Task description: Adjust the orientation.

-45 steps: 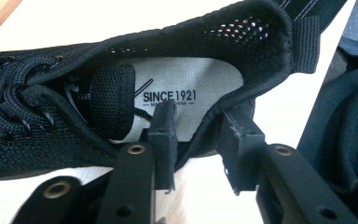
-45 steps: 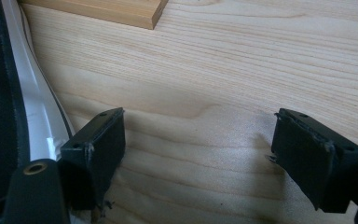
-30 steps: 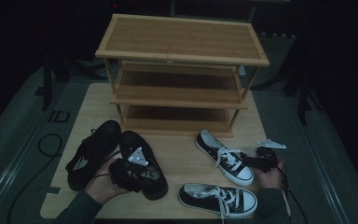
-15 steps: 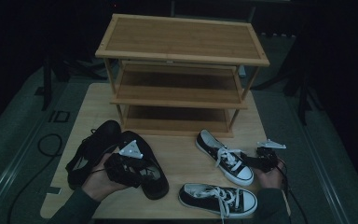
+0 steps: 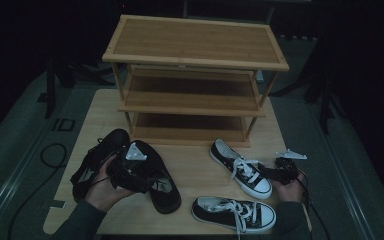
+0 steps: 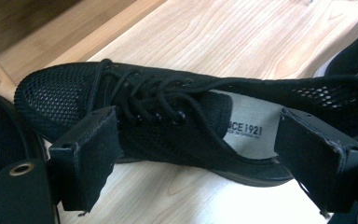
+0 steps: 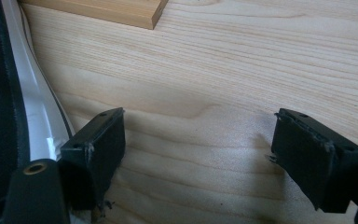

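A wooden three-tier shoe rack point(image 5: 195, 75) fills the upper middle of the high view, standing at the far side of the light wooden table point(image 5: 195, 165). At lower left of that view lie two black mesh shoes: one point(image 5: 97, 161) farthest left, the other black mesh shoe point(image 5: 162, 187) just right of it, toe toward the lower centre. To the lower right sit two black-and-white sneakers, one point(image 5: 241, 168) angled toward the rack and the second sneaker point(image 5: 234, 214) lying along the bottom edge of the frame.

The left gripper point(image 5: 130, 172) hangs over the right-hand mesh shoe, held by the person's left hand point(image 5: 102, 187). In the left gripper view the mesh shoe point(image 6: 168, 121) stretches across the middle of the frame with its laces and grey insole label showing; the jaws have just been opening and now stand wide apart on either side of it, pads clear of the shoe.

The right gripper point(image 5: 280, 172) rests at the right of the high view, beside the heel of the angled sneaker. In the right gripper view its jaws stand apart over bare table point(image 7: 214, 93), with a sneaker's white sole point(image 7: 32, 116) at the left edge
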